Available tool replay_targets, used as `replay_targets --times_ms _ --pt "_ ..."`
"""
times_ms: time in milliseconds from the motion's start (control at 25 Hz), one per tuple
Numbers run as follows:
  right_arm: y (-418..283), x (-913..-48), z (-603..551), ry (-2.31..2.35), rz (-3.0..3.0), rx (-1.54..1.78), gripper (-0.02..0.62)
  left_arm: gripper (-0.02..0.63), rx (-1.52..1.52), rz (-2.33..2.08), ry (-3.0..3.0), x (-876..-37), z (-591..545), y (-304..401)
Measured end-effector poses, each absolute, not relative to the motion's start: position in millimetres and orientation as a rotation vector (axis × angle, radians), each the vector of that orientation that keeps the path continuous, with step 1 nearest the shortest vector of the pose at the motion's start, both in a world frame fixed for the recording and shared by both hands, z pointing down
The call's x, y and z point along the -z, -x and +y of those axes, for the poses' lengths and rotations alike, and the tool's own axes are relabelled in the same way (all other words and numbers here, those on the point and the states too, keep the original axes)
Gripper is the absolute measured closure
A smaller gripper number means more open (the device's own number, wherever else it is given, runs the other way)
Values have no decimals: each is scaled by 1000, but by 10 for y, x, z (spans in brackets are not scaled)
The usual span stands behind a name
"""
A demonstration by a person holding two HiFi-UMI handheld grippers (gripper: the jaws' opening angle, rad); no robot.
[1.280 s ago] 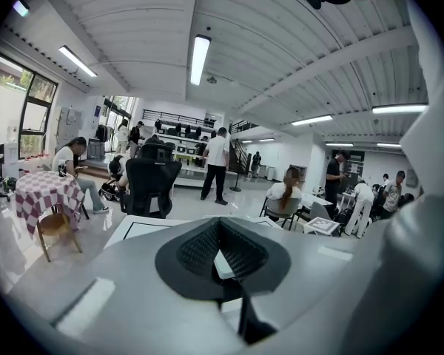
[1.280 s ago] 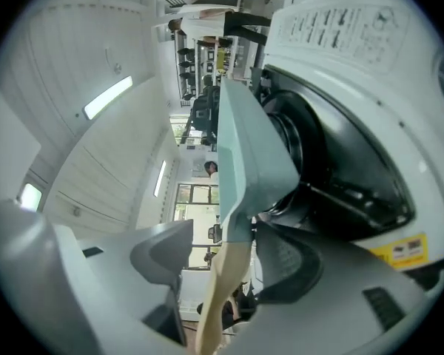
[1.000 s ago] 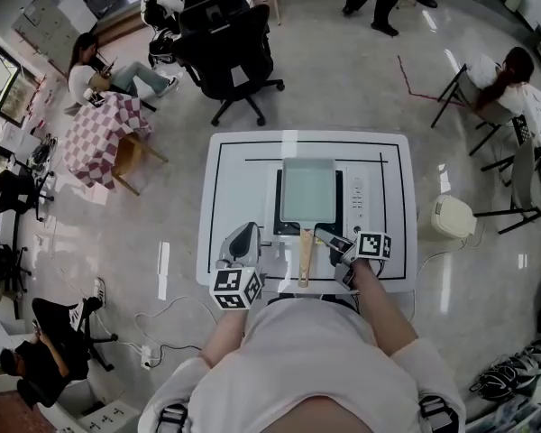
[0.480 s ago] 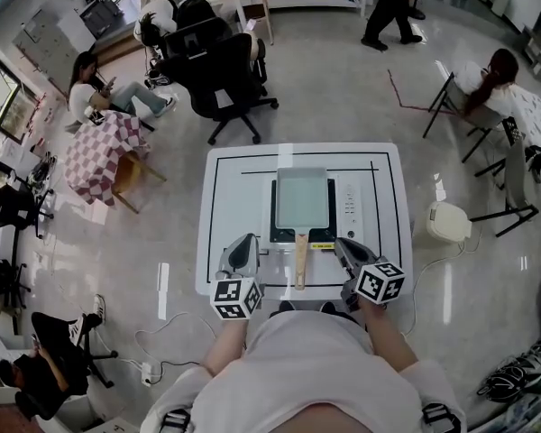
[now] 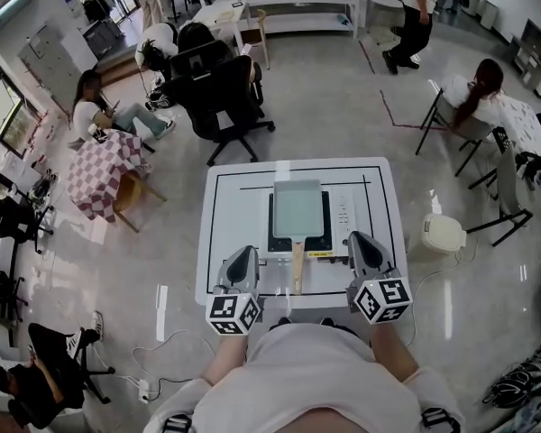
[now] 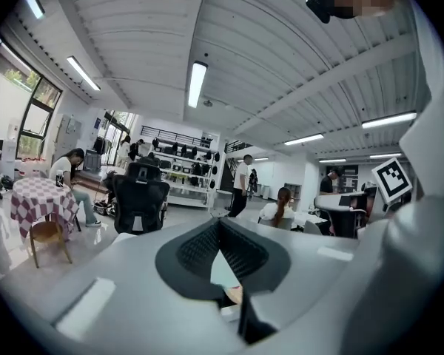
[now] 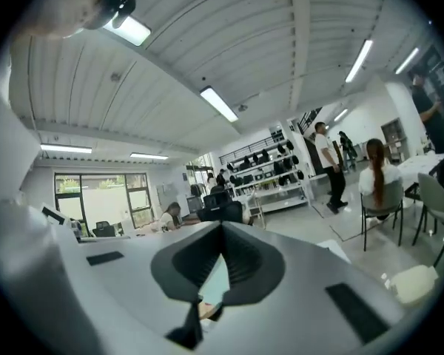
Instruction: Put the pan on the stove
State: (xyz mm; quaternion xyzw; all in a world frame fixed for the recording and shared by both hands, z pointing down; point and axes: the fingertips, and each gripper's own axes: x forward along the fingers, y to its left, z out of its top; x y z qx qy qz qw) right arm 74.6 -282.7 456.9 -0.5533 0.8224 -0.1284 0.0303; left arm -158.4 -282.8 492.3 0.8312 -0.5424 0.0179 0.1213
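The pan (image 5: 298,207) sits on the stove (image 5: 341,213) in the middle of the white table (image 5: 230,233), its wooden handle (image 5: 297,264) pointing at the near edge. The left gripper (image 5: 245,253) and right gripper (image 5: 359,242) are held about level over that edge, one on either side of the handle and clear of it. Both have their jaws together on nothing. Beyond the far edge a black office chair (image 5: 221,93) stands on a glossy floor (image 5: 343,106), and a checked-cloth table (image 5: 99,165) is at far left.

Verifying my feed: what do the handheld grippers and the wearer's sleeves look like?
The left gripper and right gripper each have grey shells, black ribbed claw pads and a white cube with black square markers. The pale shirt is short-sleeved.
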Motion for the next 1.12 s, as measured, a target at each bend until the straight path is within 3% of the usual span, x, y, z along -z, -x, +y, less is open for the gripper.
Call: replay_targets --times_ms 1120 --pt "-739 -4236 -2582 1703 2514 304 588 595 -39 -1634 -2593 -4372 -2483 1455"
